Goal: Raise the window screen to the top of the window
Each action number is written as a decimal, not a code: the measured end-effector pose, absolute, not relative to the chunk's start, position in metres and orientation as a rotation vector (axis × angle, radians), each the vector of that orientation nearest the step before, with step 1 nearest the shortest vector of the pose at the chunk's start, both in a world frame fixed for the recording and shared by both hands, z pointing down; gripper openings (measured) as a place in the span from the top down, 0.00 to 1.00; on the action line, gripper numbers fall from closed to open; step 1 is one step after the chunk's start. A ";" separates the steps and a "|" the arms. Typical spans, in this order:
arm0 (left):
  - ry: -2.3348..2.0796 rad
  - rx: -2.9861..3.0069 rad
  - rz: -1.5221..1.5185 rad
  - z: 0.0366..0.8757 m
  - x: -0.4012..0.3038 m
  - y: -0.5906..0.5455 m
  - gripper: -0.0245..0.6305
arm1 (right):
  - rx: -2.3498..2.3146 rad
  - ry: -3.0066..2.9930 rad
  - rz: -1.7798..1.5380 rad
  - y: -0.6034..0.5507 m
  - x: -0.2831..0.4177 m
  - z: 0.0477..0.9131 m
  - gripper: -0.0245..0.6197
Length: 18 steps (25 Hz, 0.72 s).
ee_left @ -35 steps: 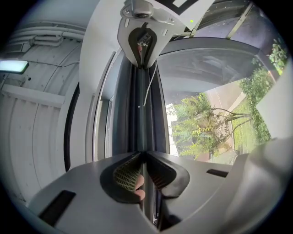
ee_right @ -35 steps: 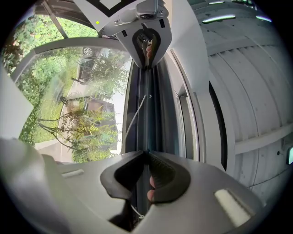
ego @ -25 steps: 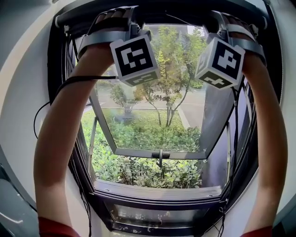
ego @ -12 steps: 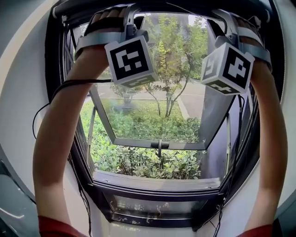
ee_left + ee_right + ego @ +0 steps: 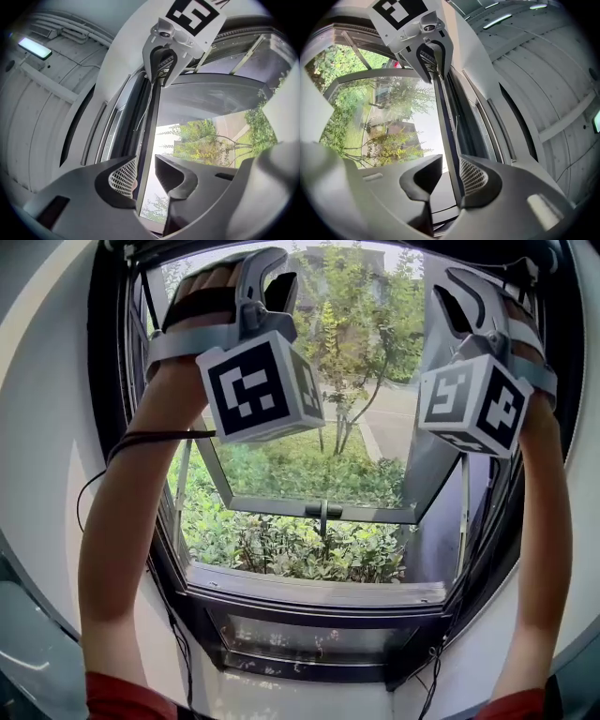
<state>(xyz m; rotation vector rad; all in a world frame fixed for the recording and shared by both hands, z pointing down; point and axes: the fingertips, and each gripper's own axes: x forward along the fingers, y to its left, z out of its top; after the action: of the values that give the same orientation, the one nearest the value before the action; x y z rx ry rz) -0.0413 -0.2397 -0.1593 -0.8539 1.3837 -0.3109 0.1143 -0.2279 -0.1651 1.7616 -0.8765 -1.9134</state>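
Release step, by my judgement: the window screen's bar (image 5: 151, 122) is sitting up at the top of the window frame (image 5: 309, 589), and the opening below is showing clear. The left claw (image 5: 145, 174) and right claw (image 5: 449, 177) are both spread. The bar is running between the jaws, leaning on one pad, not pinched. Next move calls for backing both claws off without dragging the bar down.
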 end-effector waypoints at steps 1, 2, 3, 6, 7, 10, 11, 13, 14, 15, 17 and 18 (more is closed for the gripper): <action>1.382 -0.857 -0.301 -0.155 -0.042 -0.237 0.81 | 1.758 -0.882 -1.911 -0.229 0.115 -0.161 0.80; 1.380 -0.854 -0.286 -0.152 -0.042 -0.235 0.81 | 1.753 -0.879 -1.908 -0.231 0.115 -0.156 0.80; 1.379 -0.844 -0.272 -0.148 -0.042 -0.232 0.81 | 1.747 -0.872 -1.905 -0.233 0.116 -0.152 0.80; 1.372 -0.835 -0.243 -0.131 -0.042 -0.228 0.81 | 1.741 -0.881 -1.900 -0.237 0.115 -0.139 0.80; 1.370 -0.854 -0.235 -0.125 -0.042 -0.228 0.81 | 1.741 -0.896 -1.896 -0.237 0.115 -0.133 0.80; 1.367 -0.904 -0.210 -0.106 -0.044 -0.229 0.81 | 1.744 -0.927 -1.893 -0.236 0.112 -0.118 0.80; 1.368 -0.913 -0.197 -0.102 -0.045 -0.229 0.81 | 1.744 -0.936 -1.893 -0.234 0.111 -0.113 0.80; 1.373 -0.944 -0.169 -0.093 -0.047 -0.228 0.81 | 1.745 -0.955 -1.894 -0.231 0.110 -0.104 0.80; 1.377 -0.966 -0.158 -0.088 -0.048 -0.229 0.81 | 1.746 -0.962 -1.895 -0.230 0.109 -0.100 0.80; 1.381 -0.986 -0.151 -0.084 -0.049 -0.230 0.81 | 1.749 -0.968 -1.896 -0.228 0.109 -0.096 0.80; 1.387 -1.019 -0.139 -0.074 -0.052 -0.232 0.81 | 1.760 -0.988 -1.897 -0.225 0.109 -0.089 0.80; 1.389 -1.035 -0.131 -0.070 -0.052 -0.233 0.81 | 1.765 -1.002 -1.898 -0.224 0.109 -0.085 0.80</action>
<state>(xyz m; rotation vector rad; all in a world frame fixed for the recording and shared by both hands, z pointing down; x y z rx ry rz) -0.0520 -0.2328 -0.0697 -1.0351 1.3890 -0.1314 0.1087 -0.2240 -0.0850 1.7651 -1.0017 -1.8978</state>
